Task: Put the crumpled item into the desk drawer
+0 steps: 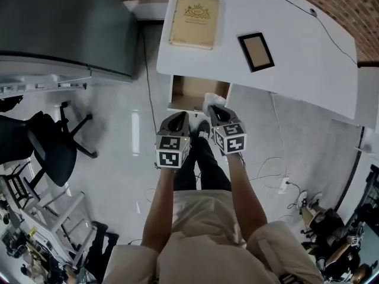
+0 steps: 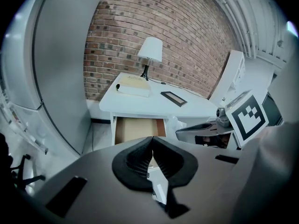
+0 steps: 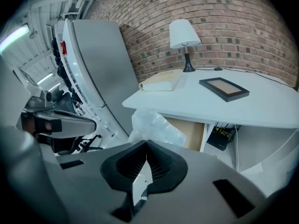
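The white desk has its drawer pulled open, showing a bare wooden bottom. My right gripper is shut on a crumpled clear plastic item, held just in front of the drawer's right front corner. In the right gripper view the plastic bulges out ahead of the closed jaws, with the drawer behind it. My left gripper hangs shut and empty, a little short of the drawer front. Its jaws meet with nothing between them.
On the desk lie a cream book and a dark picture frame, and a lamp stands at the back. A grey cabinet stands to the left and an office chair at lower left. Cables trail on the floor.
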Demonstrator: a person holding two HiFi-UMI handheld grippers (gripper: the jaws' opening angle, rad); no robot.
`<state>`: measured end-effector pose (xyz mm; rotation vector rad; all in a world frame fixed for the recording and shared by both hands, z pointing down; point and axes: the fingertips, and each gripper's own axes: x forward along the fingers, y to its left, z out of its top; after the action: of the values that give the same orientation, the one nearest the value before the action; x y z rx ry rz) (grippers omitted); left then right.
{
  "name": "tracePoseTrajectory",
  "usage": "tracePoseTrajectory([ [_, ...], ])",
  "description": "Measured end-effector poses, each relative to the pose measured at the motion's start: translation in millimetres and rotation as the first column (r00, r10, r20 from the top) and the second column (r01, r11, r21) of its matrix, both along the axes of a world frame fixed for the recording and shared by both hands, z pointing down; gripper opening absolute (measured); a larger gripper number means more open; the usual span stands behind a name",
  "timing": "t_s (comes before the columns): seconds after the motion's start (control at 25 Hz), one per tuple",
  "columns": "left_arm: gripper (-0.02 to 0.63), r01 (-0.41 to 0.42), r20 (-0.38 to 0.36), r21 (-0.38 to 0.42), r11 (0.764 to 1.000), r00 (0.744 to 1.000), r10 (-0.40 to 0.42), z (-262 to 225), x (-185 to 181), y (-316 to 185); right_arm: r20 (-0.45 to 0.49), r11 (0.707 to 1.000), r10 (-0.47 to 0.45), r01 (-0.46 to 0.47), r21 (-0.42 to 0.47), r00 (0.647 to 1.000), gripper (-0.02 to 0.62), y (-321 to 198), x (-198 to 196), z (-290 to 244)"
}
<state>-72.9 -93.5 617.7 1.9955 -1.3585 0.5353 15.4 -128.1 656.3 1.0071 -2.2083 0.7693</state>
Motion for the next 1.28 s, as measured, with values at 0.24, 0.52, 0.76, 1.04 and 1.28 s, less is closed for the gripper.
tracePoseTrajectory([
  [0.24, 0.017, 0.01, -0.014, -0.03, 0.999, 1.0, -0.011, 26.4, 2.1, 4.6, -0.055, 1.0, 0.018, -0.018, -0.013, 0.998, 0.028, -6.6, 12.2, 28.8],
  [0.52, 0.017, -0.034, -0.011, -0.049, 0.998, 0.999, 0.034, 49.4, 7.7, 1.9, -0.101, 1.0, 0.017, -0.019, -0.016, 0.995, 0.028, -14.9, 22.0, 51.9],
  [0.76, 0.017, -0.038, -0.019, -0.054, 0.998, 0.999, 0.037, 67.9, 11.4, -8.7, -0.165, 0.999, -0.048, 0.043, -0.031, 0.985, 0.026, -21.8, 24.2, 74.8],
  [1.04, 0.017, -0.009, -0.026, -0.054, 0.999, 1.0, 0.007, 81.0, 3.7, -17.5, -0.192, 0.994, -0.109, 0.102, -0.047, 0.975, 0.028, -35.4, 14.1, 101.2],
  [1.28, 0.017, 0.027, -0.053, -0.073, 0.997, 0.998, -0.031, 82.1, -2.2, -15.3, -0.215, 0.986, -0.167, 0.158, -0.06, 0.962, 0.028, -46.5, 3.3, 121.2],
])
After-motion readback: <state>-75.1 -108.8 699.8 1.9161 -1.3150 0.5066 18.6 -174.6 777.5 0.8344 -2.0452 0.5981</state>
